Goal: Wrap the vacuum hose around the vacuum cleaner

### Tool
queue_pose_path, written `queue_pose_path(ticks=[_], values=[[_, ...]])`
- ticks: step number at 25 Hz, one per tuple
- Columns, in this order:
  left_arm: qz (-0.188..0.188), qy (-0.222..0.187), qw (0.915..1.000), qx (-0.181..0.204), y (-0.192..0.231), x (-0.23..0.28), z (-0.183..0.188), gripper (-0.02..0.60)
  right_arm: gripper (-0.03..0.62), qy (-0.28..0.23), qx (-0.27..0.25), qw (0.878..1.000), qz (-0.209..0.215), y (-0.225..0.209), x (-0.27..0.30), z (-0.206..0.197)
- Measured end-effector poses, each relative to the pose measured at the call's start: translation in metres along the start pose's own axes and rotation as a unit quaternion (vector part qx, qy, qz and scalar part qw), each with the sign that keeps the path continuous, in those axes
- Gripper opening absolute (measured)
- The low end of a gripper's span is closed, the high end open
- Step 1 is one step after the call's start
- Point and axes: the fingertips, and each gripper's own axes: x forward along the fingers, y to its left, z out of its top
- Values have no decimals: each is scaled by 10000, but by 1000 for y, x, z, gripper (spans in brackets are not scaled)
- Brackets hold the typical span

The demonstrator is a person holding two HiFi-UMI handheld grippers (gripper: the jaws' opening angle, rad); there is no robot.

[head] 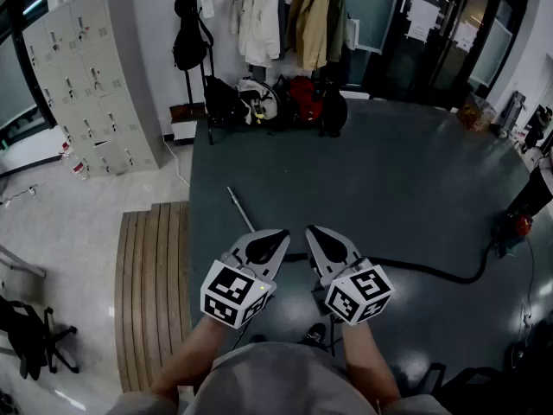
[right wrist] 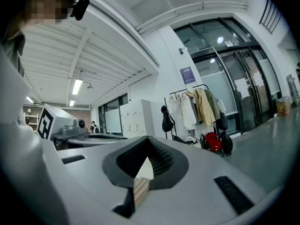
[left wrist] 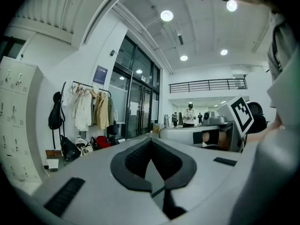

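In the head view I hold both grippers side by side, low in front of me and about level. My left gripper is shut with nothing in it. My right gripper is shut and empty too. The black vacuum hose lies on the dark grey floor. It runs from just beyond my right gripper off to the right, towards the black vacuum cleaner with a red spot at the right edge. A thin metal wand lies on the floor ahead of my left gripper. Neither gripper touches the hose.
Grey lockers stand at the far left. A coat rack with bags under it is straight ahead. A wooden slatted strip borders the dark floor on the left. An office chair sits at the bottom left.
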Motion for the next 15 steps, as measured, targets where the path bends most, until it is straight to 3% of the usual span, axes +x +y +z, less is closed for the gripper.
queue_pose_path(ticks=[15], values=[[-47,2,10000,4,11,-4,-2,8,6,81,63,9999,88,7,11,-3]])
